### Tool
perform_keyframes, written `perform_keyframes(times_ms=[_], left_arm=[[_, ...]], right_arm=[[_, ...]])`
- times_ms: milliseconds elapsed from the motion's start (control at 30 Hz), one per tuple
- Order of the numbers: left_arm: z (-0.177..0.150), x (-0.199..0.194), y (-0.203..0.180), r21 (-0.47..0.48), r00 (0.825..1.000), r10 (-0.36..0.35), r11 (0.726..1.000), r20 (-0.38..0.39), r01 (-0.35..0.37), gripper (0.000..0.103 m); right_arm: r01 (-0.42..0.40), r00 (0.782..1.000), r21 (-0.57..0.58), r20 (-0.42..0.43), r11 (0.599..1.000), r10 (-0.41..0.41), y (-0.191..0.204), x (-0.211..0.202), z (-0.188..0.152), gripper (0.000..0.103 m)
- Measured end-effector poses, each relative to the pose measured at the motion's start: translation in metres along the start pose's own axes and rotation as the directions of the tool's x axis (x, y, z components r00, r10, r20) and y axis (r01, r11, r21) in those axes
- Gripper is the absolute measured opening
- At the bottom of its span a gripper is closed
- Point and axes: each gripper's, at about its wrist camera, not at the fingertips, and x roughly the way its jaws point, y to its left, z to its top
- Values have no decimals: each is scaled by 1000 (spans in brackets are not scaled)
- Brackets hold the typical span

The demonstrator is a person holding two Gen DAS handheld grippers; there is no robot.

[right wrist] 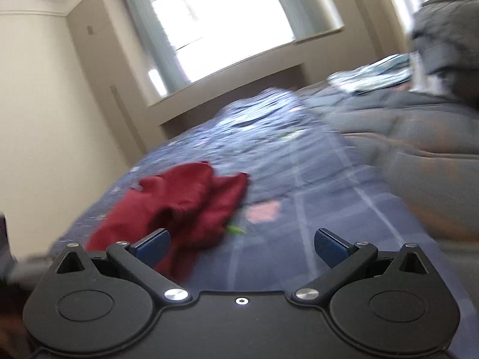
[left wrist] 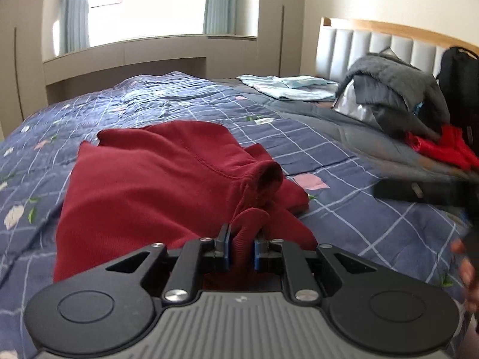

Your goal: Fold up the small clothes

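Left gripper [left wrist: 242, 249] pinching a fold of the red garment [left wrist: 155, 185] on the quilt [left wrist: 344, 209], right gripper [right wrist: 242, 243] gaping wide, holding nothing.

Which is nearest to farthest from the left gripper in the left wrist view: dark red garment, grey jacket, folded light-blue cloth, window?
1. Dark red garment: pinched in the left gripper, spread just ahead.
2. Grey jacket: heaped far right, by the headboard.
3. Folded light-blue cloth: behind and left of the jacket, flat on the bed.
4. Window: back wall, beyond the bed.
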Motion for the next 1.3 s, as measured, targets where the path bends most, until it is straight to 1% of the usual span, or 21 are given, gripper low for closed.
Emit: perform_keyframes(times_ms=[100, 200, 233, 267, 300, 367, 400, 467, 533, 600, 667, 767, 900, 1033, 1100, 1133, 1167, 1200, 1233, 1267, 1300], left_arm=[[-1, 1, 1, -23, 1000, 0, 1000, 8, 0, 15], [-1, 1, 5, -46, 1000, -9, 999, 13, 10, 15], [-1, 1, 6, -56, 1000, -13, 998, 12, 14, 15], [0, 1, 7, -62, 1000, -17, 998, 13, 17, 15], [0, 1, 8, -66, 1000, -20, 998, 14, 21, 15], [1, 0, 9, -79, 1000, -26, 996, 16, 27, 15], [2, 0, 10, -87, 999, -29, 996, 17, 30, 15], [3, -1, 11, -91, 999, -32, 995, 23, 34, 15], [4, -2, 9, -87, 999, -30, 996, 29, 33, 15], [6, -5, 7, -83, 999, -27, 996, 36, 30, 15], [7, -8, 4, -72, 998, -28, 997, 48, 31, 15], [8, -11, -1, -49, 997, -48, 998, 61, 51, 15], [8, -8, -8, -28, 996, -74, 997, 53, 75, 15], [3, 3, -9, -23, 996, -82, 996, 23, 83, 15], [3, 3, -7, -38, 996, -86, 995, 17, 87, 17], [3, 1, -6, -45, 996, -91, 995, 17, 91, 26], [5, -1, -4, -51, 995, -99, 994, 16, 99, 42], [6, -4, -2, -62, 994, -112, 992, 18, 113, 53], [7, -8, 1, -76, 992, -120, 990, 28, 122, 69], [8, -12, 4, -87, 991, -129, 987, 40, 132, 74], [9, -17, 7, -96, 988, -143, 984, 53, 147, 75]], right_arm=[[-74, 997, -32, -17, 997, 74, 7, 35, 24, 101], [-116, 992, -63, -65, 991, 112, 13, 85, 46, 90], [-117, 990, -65, -84, 991, 112, 15, 99, 50, 84], [-121, 987, -63, -110, 991, 114, 17, 114, 54, 74], [-121, 985, -56, -129, 991, 113, 18, 126, 55, 68], [-105, 981, -22, -168, 994, 100, 17, 147, 55, 49], [-96, 978, -5, -184, 995, 93, 16, 155, 54, 45], [-103, 975, 38, -193, 994, 109, 12, 161, 50, 28], [-128, 973, 68, -182, 989, 139, 11, 156, 48, 15], [-142, 978, 61, -147, 988, 150, 12, 148, 48, 9], [-152, 981, 57, -110, 987, 157, 12, 138, 51, 6], [-128, 989, 38, -74, 991, 131, 12, 124, 56, 6], [-74, 996, 9, -47, 997, 74, 8, 108, 53, 6], [-39, 996, 35, -82, 999, 42, -5, 114, 45, 6], [-29, 994, 36, -101, 999, 33, -6, 117, 40, 8], [-22, 994, 31, -104, 999, 25, -5, 117, 39, 12], [-13, 995, 24, -102, 1000, 15, -3, 116, 38, 22], [6, 995, 19, -98, 1000, -4, -2, 113, 38, 27], [17, 995, 21, -96, 1000, -15, -1, 111, 38, 44], [19, 996, 31, -89, 999, -17, -1, 108, 38, 66], [17, 997, 39, -77, 999, -14, 0, 104, 38, 76]])
